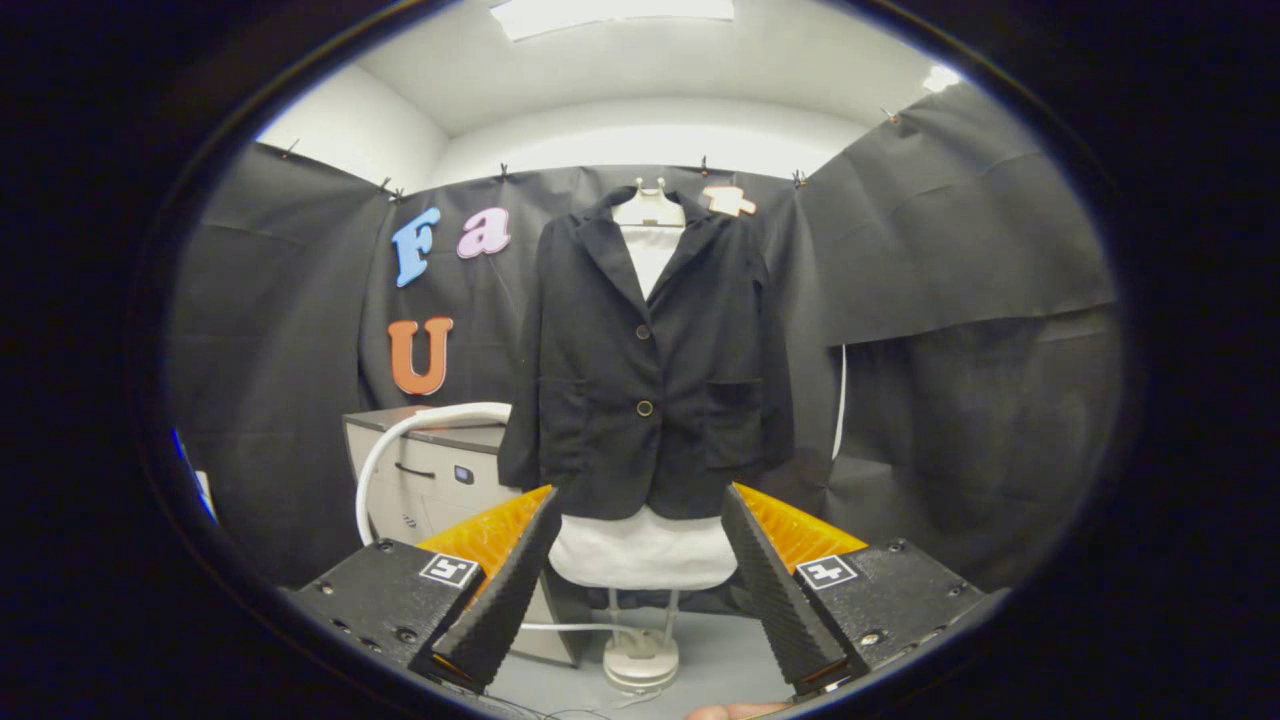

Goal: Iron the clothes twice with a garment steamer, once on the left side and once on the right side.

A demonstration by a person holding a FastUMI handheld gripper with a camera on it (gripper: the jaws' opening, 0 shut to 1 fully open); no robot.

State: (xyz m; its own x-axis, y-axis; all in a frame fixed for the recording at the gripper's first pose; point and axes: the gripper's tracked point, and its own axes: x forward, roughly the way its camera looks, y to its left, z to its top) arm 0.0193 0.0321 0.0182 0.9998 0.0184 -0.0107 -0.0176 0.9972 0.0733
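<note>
Blazer [650, 370] hung on its stand at my twelve o'clock, beyond my gripper [642, 530], fingers apart and empty

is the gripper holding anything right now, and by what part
Nothing is held. The gripper is open, its fingers spread apart with only air between them; the black jacket hangs beyond them.

One dark blazer [650, 370] beyond the fingers, two buttons on it, one white board [645, 555] behind it, one stand base [640, 660], one white hose [385, 450], one cabinet [430, 480], one gripper [640, 560] spread wide
</note>
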